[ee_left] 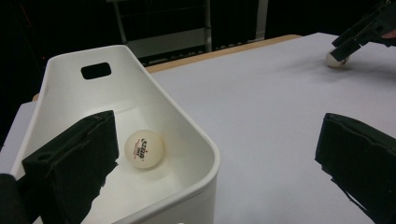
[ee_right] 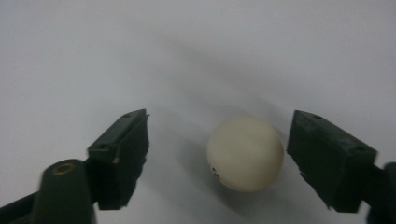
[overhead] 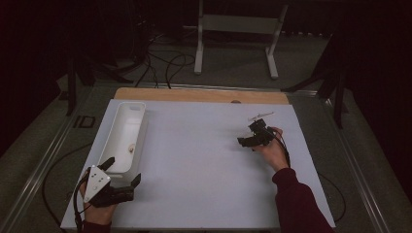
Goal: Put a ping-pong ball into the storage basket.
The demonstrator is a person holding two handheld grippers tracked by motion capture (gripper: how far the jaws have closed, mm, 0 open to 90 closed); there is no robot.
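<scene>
The right gripper (ee_right: 217, 158) has its jaws partly open around a table-tennis ball (ee_right: 245, 153) on the white table (overhead: 194, 160), right of centre, not yet pinched. Light, smooth and round, the ball probably rolls easily; grip it gently across its widest part. The left gripper (overhead: 121, 172) waits wide open by the white bin (ee_left: 140, 93), near left.

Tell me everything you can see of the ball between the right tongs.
The ball is a small, smooth, cream-white sphere, plastic-looking like a table tennis ball, with a dark mark low on one side. It rests on the white table, casting a soft shadow. It sits between the jaws of the right tongs, nearer one jaw, with a clear gap to the other, so not yet gripped.
</scene>
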